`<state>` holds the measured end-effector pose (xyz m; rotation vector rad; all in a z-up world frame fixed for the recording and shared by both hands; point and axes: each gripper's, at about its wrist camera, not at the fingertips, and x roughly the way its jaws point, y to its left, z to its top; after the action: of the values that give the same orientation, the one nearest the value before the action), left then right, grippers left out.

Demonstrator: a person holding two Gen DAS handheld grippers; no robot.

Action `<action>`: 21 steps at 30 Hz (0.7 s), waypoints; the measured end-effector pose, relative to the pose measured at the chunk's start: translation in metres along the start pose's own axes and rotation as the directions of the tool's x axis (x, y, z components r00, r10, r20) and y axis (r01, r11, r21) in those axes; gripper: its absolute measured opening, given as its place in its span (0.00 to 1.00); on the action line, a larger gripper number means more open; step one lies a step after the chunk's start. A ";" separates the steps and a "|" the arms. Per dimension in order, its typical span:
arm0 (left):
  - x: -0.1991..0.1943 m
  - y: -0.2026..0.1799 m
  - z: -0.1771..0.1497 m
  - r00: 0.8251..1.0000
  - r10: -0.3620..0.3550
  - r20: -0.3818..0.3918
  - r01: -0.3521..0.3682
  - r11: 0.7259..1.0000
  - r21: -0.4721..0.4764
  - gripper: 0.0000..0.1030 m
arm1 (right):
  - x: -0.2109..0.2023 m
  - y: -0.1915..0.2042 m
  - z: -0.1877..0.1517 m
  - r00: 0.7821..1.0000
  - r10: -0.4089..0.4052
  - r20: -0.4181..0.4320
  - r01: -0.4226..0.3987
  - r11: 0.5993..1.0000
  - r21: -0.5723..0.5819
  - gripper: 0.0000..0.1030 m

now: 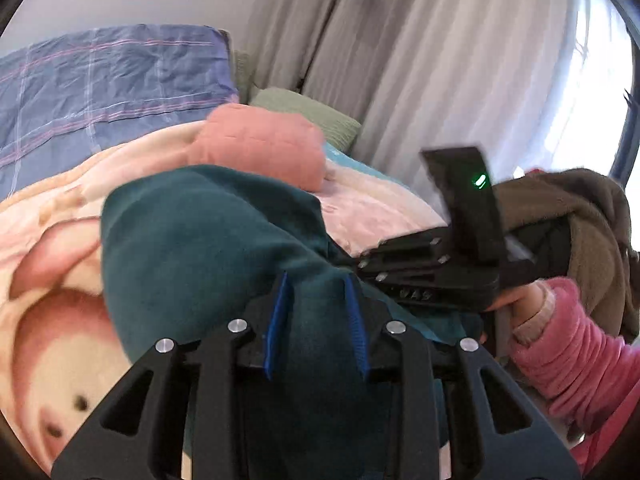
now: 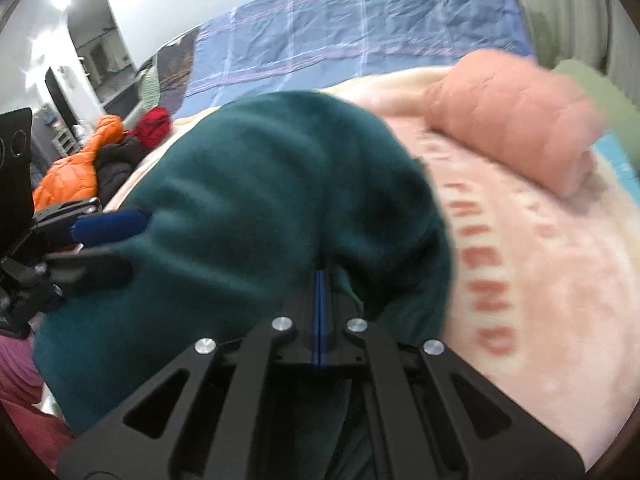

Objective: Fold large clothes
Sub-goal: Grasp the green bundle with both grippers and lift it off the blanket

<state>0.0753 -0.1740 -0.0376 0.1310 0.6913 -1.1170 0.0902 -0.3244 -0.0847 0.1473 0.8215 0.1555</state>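
The right hand-held gripper is pinched together on the teal fleece garment; the left hand-held gripper stands part open around a fold, grip uncertain; draw the fleece flat over the pink blanket, clear of the folded pink quilt.

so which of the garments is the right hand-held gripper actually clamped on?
The dark teal fleece. The right hand-held gripper is shut on its fold. The orange puffer jacket and red garment lie untouched at the bed's far edge.
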 end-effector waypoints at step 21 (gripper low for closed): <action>-0.008 -0.009 0.048 0.989 0.148 0.016 -0.147 0.988 -0.043 0.51 | -0.019 0.008 -0.072 0.983 -0.058 0.174 0.019 0.975 0.220 0.22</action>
<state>0.0872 -0.1925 0.0067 0.1339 0.6761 -0.9604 0.0237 -0.3155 -0.1187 0.3467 0.6590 0.0145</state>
